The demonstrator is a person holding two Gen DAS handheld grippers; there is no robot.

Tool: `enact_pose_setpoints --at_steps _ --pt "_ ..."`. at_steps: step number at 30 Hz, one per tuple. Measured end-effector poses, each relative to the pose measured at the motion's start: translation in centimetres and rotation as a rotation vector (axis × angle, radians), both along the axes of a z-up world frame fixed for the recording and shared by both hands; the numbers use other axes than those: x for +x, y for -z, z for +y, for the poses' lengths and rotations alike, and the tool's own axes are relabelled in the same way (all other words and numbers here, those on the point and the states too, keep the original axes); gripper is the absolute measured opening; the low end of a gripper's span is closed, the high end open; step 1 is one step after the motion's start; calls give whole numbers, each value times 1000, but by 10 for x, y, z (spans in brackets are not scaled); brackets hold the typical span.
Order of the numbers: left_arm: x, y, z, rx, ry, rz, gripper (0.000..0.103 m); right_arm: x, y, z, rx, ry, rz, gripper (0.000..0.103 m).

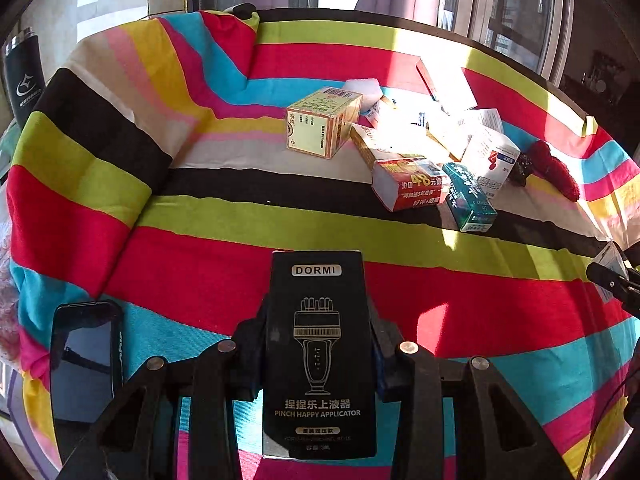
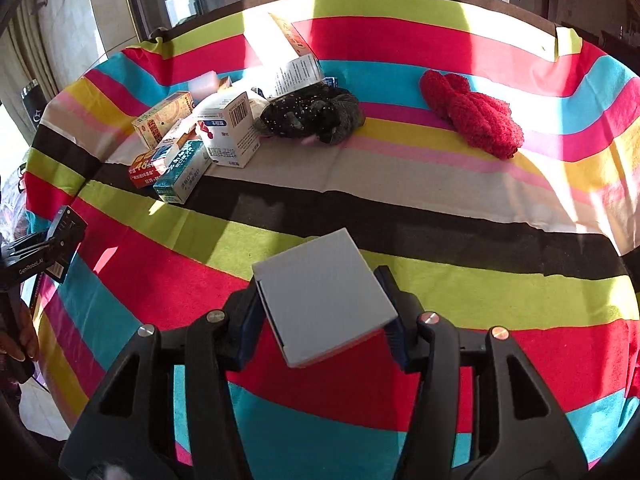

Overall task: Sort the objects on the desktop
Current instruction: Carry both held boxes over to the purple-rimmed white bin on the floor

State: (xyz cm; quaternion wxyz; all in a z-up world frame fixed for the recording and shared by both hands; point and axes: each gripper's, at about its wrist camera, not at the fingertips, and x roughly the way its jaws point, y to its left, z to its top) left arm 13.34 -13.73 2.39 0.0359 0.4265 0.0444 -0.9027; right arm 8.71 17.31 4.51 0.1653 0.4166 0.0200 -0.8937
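My left gripper (image 1: 318, 344) is shut on a black DORMI applicator box (image 1: 319, 354), held above the striped cloth near its front edge. My right gripper (image 2: 322, 304) is shut on a plain grey box (image 2: 324, 296), tilted, above the cloth. A heap of small cartons lies further back: a yellow box (image 1: 322, 122), a red-and-white box (image 1: 408, 184), a teal box (image 1: 470, 196) and a white box (image 2: 230, 128). The left gripper with its black box also shows at the left edge of the right wrist view (image 2: 60, 240).
A striped cloth (image 2: 440, 216) covers the table. A black sparkly fabric bundle (image 2: 312, 114) and red fluffy socks (image 2: 474, 114) lie at the back. A dark phone (image 1: 86, 356) lies at the front left. A black tumbler (image 1: 24, 72) stands off the left edge. Windows are behind.
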Motion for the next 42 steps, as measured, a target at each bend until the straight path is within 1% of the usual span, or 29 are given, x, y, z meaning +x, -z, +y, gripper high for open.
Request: enact_pose_setpoints --at_steps 3,6,9,15,20,24,27,29,32,36,39,42 --pt "11 -7 7 -28 39 21 40 16 -10 -22 1 -16 36 55" --pt "22 -21 4 -9 66 56 40 31 -22 -45 3 -32 73 55" --pt "34 -38 -6 -27 69 95 40 43 -30 -71 15 -51 90 55" --pt "66 -67 -53 -2 28 141 40 65 -49 -135 21 -131 124 55" --pt "94 -77 -104 23 -29 173 40 73 -65 -185 22 -198 143 55" --pt "118 -84 -149 27 -114 210 40 78 -78 -232 -9 -287 158 55" --pt "137 -86 -186 -5 -216 229 40 89 -84 -279 -22 -398 164 55" --pt "150 -81 -211 -30 -296 221 40 98 -86 -313 -50 -482 152 55" --pt "169 -69 -248 -63 -409 191 41 119 -86 -364 -89 -616 141 55" --pt "196 -48 -292 -81 -534 135 40 153 -75 -429 -95 -805 103 55" --pt "211 -31 -317 -106 -597 83 40 182 -59 -466 -75 -934 64 55" --pt "221 -14 -338 -127 -631 31 40 210 -36 -494 -27 -1040 23 55"
